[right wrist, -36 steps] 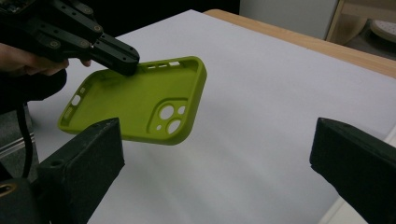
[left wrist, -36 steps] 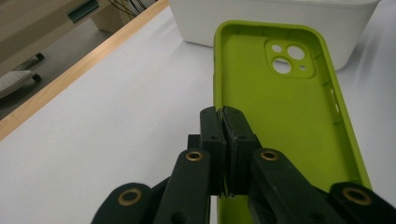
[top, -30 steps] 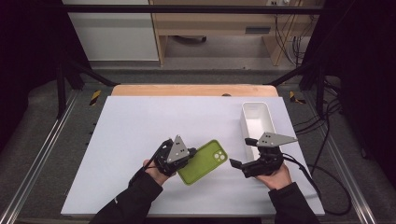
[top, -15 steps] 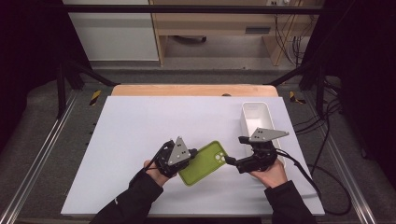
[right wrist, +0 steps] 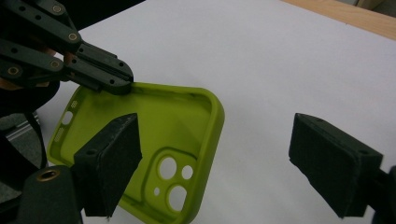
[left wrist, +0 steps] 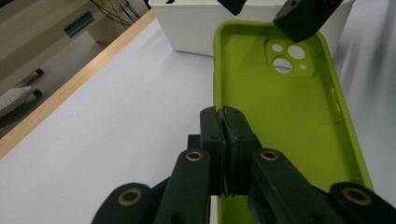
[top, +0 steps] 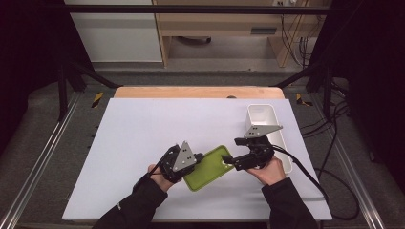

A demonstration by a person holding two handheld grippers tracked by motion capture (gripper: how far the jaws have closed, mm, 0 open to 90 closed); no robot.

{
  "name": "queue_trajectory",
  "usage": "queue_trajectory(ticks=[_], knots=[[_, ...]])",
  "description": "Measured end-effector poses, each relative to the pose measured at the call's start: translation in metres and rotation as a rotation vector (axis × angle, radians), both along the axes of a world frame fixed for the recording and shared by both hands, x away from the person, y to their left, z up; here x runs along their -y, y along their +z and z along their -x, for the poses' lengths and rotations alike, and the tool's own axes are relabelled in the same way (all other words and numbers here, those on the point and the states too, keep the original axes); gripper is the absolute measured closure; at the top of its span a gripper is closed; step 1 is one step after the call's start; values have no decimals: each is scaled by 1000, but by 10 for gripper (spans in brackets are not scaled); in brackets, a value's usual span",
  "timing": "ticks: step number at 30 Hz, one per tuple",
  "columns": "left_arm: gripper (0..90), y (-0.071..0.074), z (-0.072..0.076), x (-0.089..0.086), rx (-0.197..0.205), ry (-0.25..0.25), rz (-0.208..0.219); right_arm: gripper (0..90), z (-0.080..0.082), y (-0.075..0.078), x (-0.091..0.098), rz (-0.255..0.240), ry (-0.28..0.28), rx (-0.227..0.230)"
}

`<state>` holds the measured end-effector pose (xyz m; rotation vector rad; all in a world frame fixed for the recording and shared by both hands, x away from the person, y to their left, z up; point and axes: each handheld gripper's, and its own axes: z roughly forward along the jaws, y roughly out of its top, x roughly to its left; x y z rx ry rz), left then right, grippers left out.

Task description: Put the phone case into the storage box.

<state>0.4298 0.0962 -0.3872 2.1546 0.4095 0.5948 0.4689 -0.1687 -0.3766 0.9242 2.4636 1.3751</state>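
Step in hand, by the look of it: getting a second grip on the green phone case [top: 210, 168] so that both tools carry it.

Left tool [left wrist: 224, 116] pressed together on one long side wall of the case, near the plain end. Hold that pinch firm and level; no twisting, since soft walls of this kind probably buckle.

Right tool [right wrist: 217, 140] spread, having just been closing, with the wall at the camera-hole end standing between its pads but not yet pressed: one pad over the hollow inside, the other outside over the white surface [top: 157, 129].

Bring the inner pad down beside the camera holes, not onto them, and square both pads to the wall before closing the rest of the way. Close slowly and stop at the first sign of the rim bending.

Case lying open side up, near the front middle of the surface between the two hands, with the white bin [top: 261, 114] just beyond the right hand. Hard to tell from above whether the far end rests on the surface or hangs just clear, so avoid pushing downward while closing.

Mind the bin wall when swinging the right wrist.
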Motion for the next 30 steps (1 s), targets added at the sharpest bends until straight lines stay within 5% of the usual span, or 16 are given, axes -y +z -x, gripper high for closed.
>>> queue_trajectory(ticks=[7,30], knots=[[877,0,1,1,6,-5,-2,231,-5,-1,-1,-4,18,-36],[877,3,6,3,35,-30,8,617,-15,1,1,-48,97,-220]])
